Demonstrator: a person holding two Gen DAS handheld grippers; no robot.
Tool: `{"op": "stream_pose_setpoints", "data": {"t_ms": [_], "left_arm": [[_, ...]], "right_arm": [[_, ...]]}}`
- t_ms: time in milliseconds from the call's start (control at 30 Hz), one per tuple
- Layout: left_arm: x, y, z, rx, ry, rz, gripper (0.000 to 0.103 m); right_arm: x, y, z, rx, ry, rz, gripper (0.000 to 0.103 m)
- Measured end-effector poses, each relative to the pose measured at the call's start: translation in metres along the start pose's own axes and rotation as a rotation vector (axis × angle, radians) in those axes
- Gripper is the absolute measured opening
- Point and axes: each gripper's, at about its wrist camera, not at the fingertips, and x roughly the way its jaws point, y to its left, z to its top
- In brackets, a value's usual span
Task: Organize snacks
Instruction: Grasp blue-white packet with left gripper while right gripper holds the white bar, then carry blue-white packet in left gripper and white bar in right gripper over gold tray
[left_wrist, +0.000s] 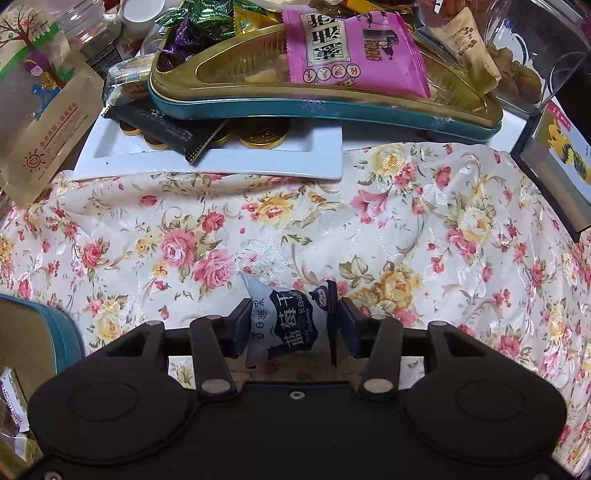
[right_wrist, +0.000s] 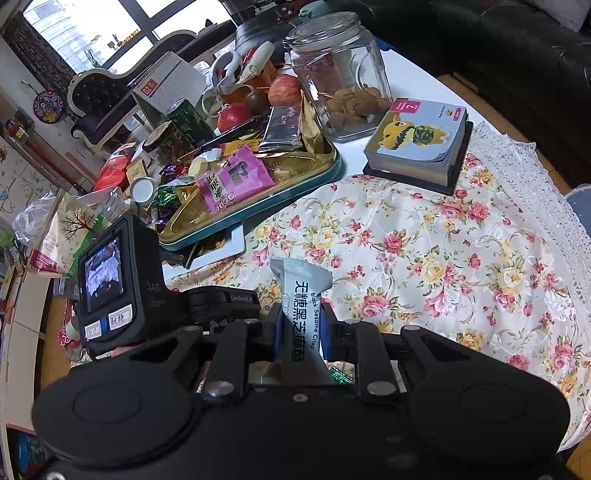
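A small white and dark blue blueberry snack packet lies on the floral cloth between the jaws of my left gripper. The jaws stand wide, with a gap showing at the right pad, so they do not press the packet. My right gripper is shut on a grey black-sesame-crisp packet, which sticks up above the cloth. At the back, a teal tin with a gold lining holds a pink packet and wrapped sweets.
A white tray with gold coins and a black packet sits under the tin's front. A glass jar of biscuits, a small book, fruit and paper bags crowd the back. Another teal tin's corner lies left.
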Motion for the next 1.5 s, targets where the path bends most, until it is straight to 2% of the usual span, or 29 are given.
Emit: {"op": "stream_pose_setpoints", "data": {"t_ms": [167,333,633,867,1100,1300,1500], "left_arm": [[-0.006,0.007,0.003,-0.074,0.043,-0.028,0.048],[-0.030,0.019,0.002,-0.134,0.081,-0.074,0.047],[-0.109,0.036,0.000,-0.089,-0.035,0.024,0.047],[-0.150,0.081,-0.013,-0.088,-0.086,0.067,0.047],[-0.164,0.146,-0.039,-0.146,-0.042,0.120,0.047],[-0.156,0.199,-0.062,-0.203,-0.031,0.218,0.047],[-0.138,0.242,-0.078,-0.271,0.051,0.218,0.048]], "right_arm": [[-0.003,0.001,0.002,0.001,-0.006,-0.003,0.022],[-0.005,-0.001,0.005,0.021,-0.020,-0.021,0.022],[0.002,0.003,0.005,0.045,-0.008,-0.050,0.022],[0.017,0.018,-0.001,0.038,0.034,-0.058,0.022],[0.035,0.046,-0.011,0.003,0.074,-0.060,0.022],[0.045,0.067,-0.018,-0.028,0.085,-0.066,0.022],[0.057,0.089,-0.030,-0.082,0.105,-0.077,0.022]]}}
